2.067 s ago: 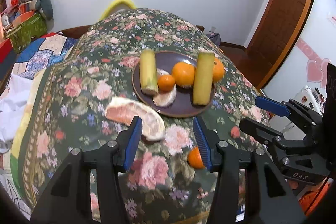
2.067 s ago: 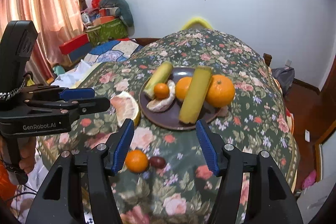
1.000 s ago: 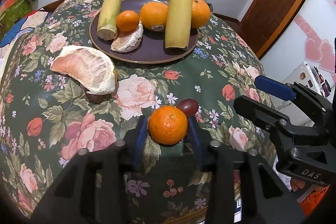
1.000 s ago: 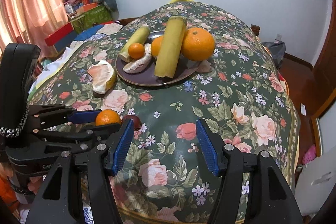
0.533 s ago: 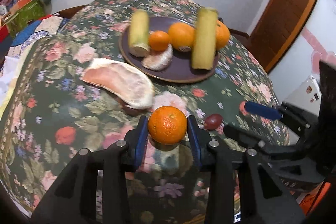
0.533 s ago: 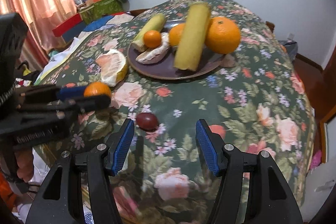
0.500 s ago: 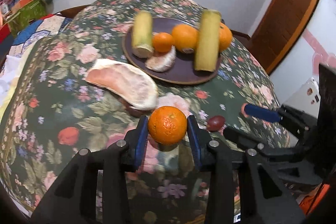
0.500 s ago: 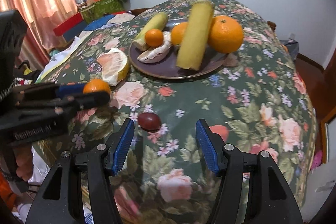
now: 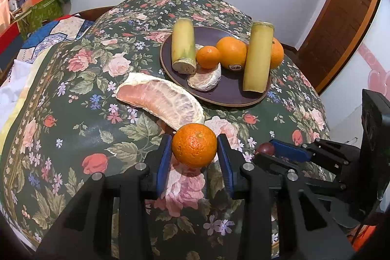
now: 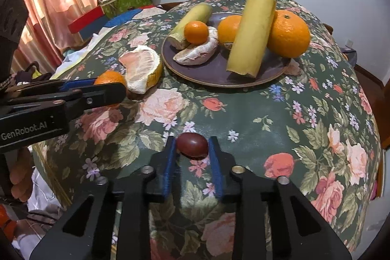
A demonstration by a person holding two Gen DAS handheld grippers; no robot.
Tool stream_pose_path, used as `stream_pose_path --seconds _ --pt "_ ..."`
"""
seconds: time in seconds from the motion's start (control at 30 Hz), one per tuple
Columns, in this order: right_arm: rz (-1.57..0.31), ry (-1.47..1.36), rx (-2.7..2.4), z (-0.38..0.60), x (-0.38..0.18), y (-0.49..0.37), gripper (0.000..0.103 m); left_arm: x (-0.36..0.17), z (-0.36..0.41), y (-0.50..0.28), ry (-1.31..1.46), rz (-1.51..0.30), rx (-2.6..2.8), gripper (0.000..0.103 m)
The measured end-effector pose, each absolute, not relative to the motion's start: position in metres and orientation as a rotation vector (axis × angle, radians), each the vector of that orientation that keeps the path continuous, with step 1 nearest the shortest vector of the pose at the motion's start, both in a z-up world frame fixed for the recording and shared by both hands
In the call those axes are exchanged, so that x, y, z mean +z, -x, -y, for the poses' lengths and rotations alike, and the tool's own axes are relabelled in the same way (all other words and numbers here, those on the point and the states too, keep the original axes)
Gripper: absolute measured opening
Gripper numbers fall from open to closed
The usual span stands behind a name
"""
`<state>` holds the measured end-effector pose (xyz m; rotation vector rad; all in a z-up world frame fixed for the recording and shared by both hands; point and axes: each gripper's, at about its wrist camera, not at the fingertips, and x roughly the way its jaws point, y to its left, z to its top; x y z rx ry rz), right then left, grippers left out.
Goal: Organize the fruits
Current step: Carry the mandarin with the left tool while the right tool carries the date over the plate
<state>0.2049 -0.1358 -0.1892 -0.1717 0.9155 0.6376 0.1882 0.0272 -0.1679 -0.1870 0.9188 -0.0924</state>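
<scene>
Orange mandarin [image 9: 194, 148] clamped in left claw [image 9: 194, 157]; right claw [image 10: 192, 150] closing on a dark plum [image 10: 192, 145].

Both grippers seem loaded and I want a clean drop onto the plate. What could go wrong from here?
The plate is already crowded with oranges and two cane sticks, so a round orange from the left gripper may roll off. The right gripper has just been closing on the small dark fruit, gripped only at its tips; it might slip. The pomelo wedge lies in the left gripper's path.
</scene>
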Motion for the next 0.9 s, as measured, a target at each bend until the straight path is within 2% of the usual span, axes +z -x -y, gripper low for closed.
stream_pose_path --seconds 0.9 --pt "-0.788 0.044 0.518 0.18 -0.154 -0.261 0.024 -0.158 0.0 -0.255 0.125 -0.88 -0.168 0.037"
